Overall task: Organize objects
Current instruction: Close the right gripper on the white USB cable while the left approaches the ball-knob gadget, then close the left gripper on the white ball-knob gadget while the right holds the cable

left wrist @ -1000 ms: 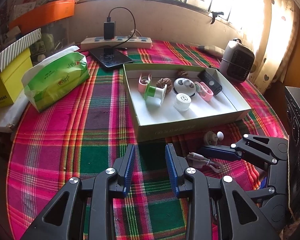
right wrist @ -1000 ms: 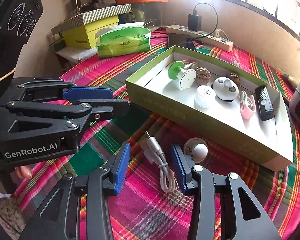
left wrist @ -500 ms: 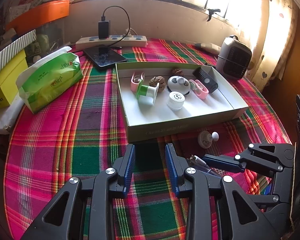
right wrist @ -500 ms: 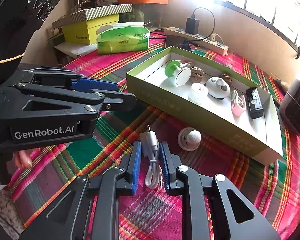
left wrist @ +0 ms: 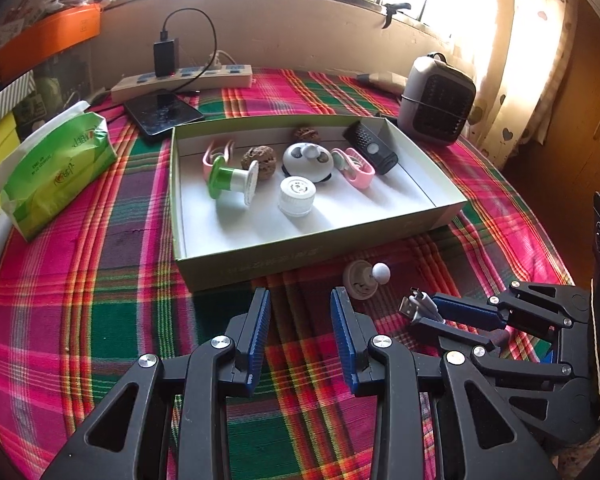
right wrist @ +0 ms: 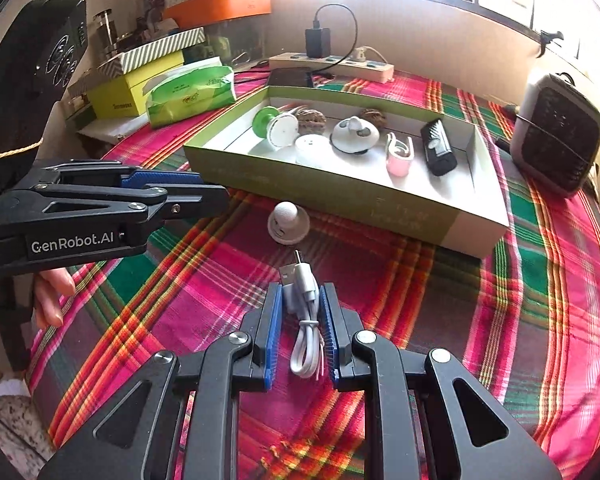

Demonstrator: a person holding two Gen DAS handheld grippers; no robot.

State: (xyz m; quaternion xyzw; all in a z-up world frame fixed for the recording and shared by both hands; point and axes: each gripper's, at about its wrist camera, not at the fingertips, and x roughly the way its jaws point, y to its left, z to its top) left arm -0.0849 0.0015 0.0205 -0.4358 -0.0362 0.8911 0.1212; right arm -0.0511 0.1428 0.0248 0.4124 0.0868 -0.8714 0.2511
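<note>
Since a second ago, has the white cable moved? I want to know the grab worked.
Yes. The white cable, clamped in the right claw, has drawn back from the green box and the knob.

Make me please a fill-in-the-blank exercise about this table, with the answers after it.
1. The right gripper is shut on the coiled white USB ____.
2. The left gripper holds ____ between its blue pads.
3. The round white knob-topped piece lies on the plaid cloth, ____ the shallow green cardboard box.
4. The green and white spool in that box lies on its ____.

Missing words: cable; nothing; outside; side
</note>
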